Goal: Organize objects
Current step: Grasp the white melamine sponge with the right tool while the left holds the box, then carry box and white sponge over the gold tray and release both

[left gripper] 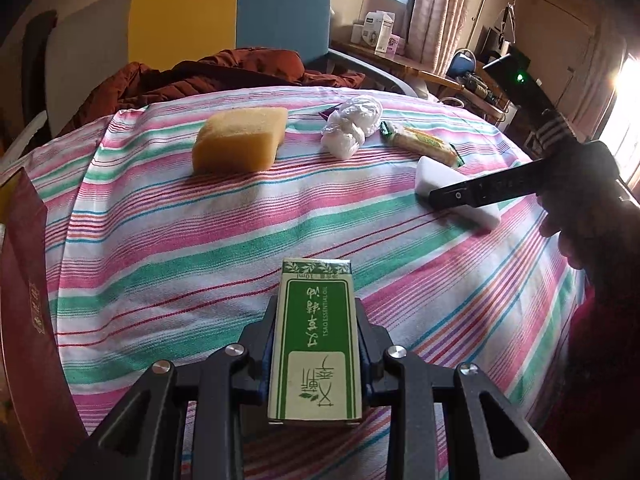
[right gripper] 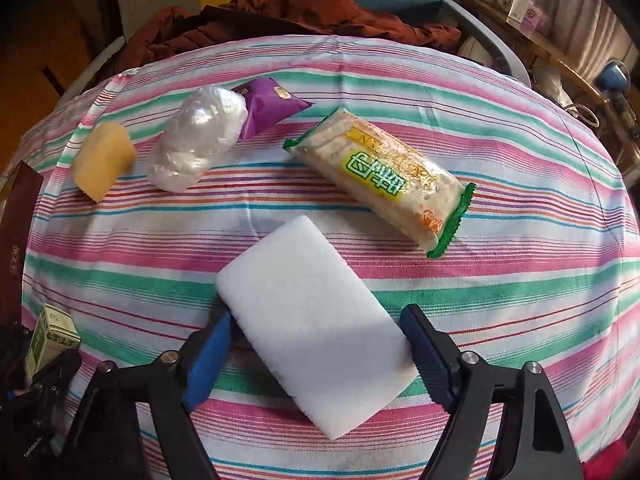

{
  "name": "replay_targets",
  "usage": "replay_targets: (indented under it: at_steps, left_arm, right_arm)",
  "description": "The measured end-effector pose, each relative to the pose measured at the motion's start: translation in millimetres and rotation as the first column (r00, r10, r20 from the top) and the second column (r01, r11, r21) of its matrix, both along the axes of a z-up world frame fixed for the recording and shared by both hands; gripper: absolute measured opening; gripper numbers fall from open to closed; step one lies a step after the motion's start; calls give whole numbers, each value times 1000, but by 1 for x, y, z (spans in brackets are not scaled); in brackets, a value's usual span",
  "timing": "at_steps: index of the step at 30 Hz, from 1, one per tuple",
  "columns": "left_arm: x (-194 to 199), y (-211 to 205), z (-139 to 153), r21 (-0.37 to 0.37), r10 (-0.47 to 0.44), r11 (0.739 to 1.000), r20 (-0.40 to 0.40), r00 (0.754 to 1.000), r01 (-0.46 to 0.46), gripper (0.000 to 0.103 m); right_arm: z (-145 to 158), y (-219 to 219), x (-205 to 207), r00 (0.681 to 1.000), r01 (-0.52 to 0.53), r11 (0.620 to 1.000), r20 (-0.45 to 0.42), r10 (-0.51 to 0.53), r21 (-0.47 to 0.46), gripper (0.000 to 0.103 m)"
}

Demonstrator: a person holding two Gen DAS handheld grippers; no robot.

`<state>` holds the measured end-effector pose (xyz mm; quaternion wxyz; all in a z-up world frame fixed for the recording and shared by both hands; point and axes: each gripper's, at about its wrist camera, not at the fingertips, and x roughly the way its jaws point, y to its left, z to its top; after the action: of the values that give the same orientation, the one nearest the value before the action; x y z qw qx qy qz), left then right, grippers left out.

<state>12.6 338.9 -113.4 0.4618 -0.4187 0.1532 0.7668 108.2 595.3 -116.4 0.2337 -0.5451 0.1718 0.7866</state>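
My left gripper (left gripper: 316,312) is shut on a green and white essential-oil box (left gripper: 316,344), held just above the striped cloth (left gripper: 160,240); the box (right gripper: 52,336) also shows at the lower left of the right wrist view. My right gripper (right gripper: 316,316) points down over a white foam block (right gripper: 316,320) lying on the cloth. Its blue pads (right gripper: 208,360) stand either side of the block, close to its edges, with no clear squeeze. In the left wrist view one black finger (left gripper: 480,192) of the right gripper lies across the block (left gripper: 436,172).
On the cloth lie a yellow sponge (right gripper: 104,160), a clear plastic bag bundle (right gripper: 200,140), a purple packet (right gripper: 268,104) and a cracker packet (right gripper: 384,180). A dark red box (left gripper: 24,280) stands at the left edge, and a rust-coloured jacket (left gripper: 220,76) lies behind. A person's hand (left gripper: 592,220) is at the right.
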Motion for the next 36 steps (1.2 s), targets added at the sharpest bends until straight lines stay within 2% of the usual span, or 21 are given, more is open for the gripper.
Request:
replay_targets:
  at_steps: [8, 14, 19, 25, 28, 30, 36]
  left_arm:
    - [6, 3, 0, -25, -1, 1000, -49, 999, -1, 31]
    - [5, 5, 10, -68, 11, 998, -23, 1000, -12, 30]
    - [21, -8, 49, 5, 2, 1000, -100, 995, -2, 30]
    - [29, -33, 91, 40, 45, 998, -190, 981, -38, 30]
    - [27, -45, 103, 47, 70, 997, -188, 980, -62, 31]
    - [25, -55, 106, 52, 86, 996, -189, 978, -77, 31]
    - [22, -80, 112, 75, 130, 990, -177, 976, -118, 31]
  right_arm:
    - [0, 3, 4, 1000, -5, 1000, 13, 5, 28, 80]
    - [1, 5, 6, 1000, -9, 999, 5, 9, 48, 80]
    - [5, 2, 7, 999, -12, 999, -33, 14, 47, 80]
    - [13, -8, 11, 1000, -13, 1000, -28, 14, 22, 80]
    - [12, -31, 19, 999, -41, 999, 2, 41, 14, 80]
    - [10, -39, 13, 998, -62, 997, 33, 61, 44, 81]
    - [21, -52, 11, 998, -56, 998, 9, 56, 10, 81]
